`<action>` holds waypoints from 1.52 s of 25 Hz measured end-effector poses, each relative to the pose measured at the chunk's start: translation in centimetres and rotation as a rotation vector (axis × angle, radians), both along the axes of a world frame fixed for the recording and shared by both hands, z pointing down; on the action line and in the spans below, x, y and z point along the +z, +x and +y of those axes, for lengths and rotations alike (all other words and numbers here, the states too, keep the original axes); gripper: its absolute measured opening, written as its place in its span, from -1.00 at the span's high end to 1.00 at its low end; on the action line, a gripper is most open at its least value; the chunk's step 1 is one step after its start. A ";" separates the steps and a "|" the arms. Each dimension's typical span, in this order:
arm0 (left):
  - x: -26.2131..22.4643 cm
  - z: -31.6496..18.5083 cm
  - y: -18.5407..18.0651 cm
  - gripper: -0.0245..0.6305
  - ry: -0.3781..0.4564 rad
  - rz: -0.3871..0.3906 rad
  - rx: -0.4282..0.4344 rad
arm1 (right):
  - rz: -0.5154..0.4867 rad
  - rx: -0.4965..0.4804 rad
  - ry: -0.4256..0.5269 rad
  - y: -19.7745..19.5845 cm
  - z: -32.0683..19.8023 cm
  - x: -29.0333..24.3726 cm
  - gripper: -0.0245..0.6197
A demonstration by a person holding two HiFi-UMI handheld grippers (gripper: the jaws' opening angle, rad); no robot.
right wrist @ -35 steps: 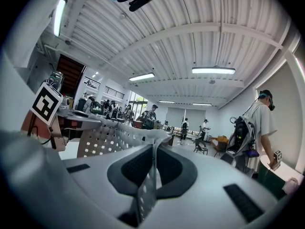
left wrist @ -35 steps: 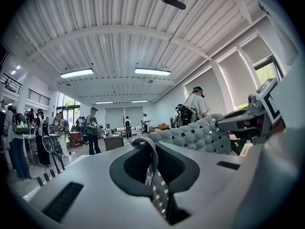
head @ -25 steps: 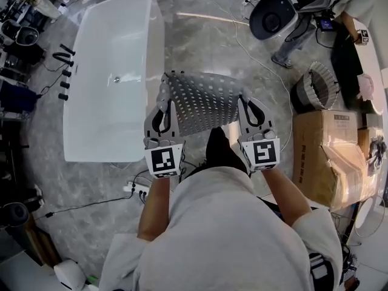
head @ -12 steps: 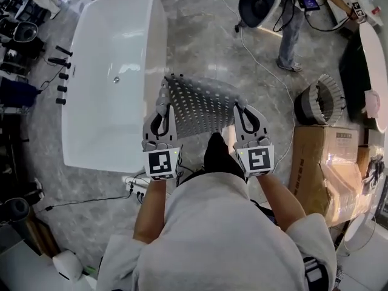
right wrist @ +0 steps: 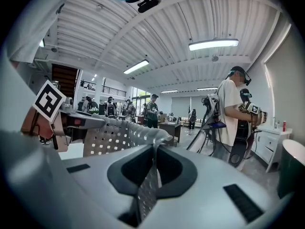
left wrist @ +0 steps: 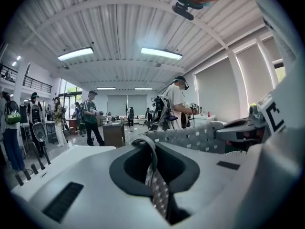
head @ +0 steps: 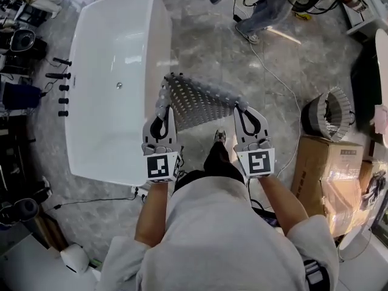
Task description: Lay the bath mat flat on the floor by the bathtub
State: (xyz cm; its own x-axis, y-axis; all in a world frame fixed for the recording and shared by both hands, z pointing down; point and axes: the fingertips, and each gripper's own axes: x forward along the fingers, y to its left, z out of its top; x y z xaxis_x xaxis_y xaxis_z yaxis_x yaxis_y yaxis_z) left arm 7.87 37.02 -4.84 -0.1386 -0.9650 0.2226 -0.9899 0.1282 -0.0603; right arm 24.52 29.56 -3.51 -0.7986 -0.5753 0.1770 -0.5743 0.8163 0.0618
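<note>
The left tool (head: 162, 97) and right tool (head: 243, 107) each clamp a mat (head: 200, 102) corner, holding it above the floor (head: 242, 59) beside the tub (head: 115, 71); laying it flat remains.

No words, brands or numbers can be read. Only black-and-white square markers (head: 160, 167) are shown, one at the rear of the left gripper (head: 162, 97) and one at the rear of the right gripper (head: 242, 107). They are patterns, not letters. Any print on the cardboard box (head: 318, 174) is too small to be made out.
</note>
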 end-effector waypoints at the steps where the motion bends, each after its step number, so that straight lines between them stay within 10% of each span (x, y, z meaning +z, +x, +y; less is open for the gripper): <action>1: 0.2 -0.8 -0.3 0.85 0.000 -0.011 -0.001 | 0.000 -0.004 -0.002 -0.3 -0.9 0.2 0.85; 25: 5.9 -14.4 -13.7 0.85 -0.052 0.036 0.075 | 0.087 0.026 -0.109 -13.7 -12.6 7.0 0.85; 38: 18.8 -21.8 -19.5 0.85 -0.052 0.079 0.109 | 0.103 0.077 -0.090 -19.7 -19.3 18.6 0.85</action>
